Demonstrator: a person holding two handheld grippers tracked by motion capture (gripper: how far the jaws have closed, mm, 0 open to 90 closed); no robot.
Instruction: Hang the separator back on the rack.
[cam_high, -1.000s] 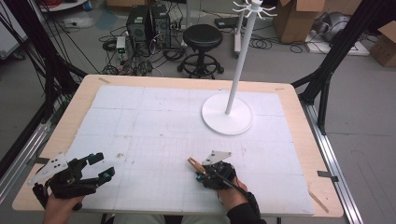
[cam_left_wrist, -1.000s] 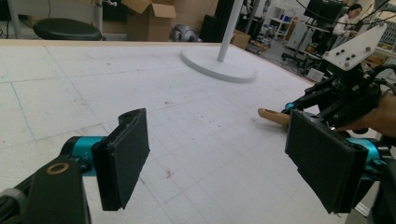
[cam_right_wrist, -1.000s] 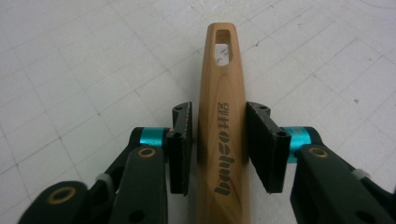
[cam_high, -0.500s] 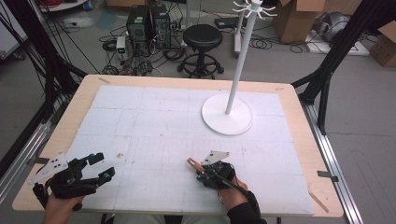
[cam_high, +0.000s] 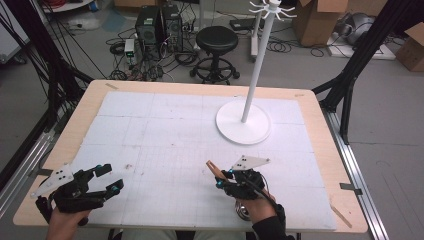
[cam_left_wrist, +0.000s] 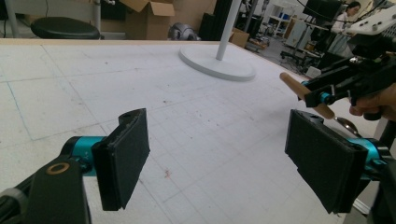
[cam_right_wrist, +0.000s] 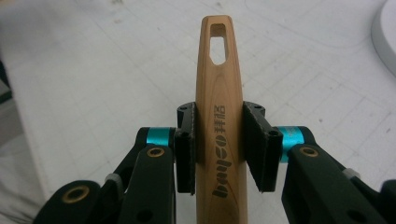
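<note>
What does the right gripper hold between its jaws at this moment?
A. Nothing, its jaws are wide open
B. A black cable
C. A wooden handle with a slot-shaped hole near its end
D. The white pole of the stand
C: in the right gripper view the jaws of the right gripper press on both sides of the wooden handle, whose slotted end points away from the hand.

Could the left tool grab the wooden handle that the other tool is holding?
Probably yes. The left tool is open and holds nothing, and bare table lies between it and the wooden handle, whose end sticks out free of the right tool.
</note>
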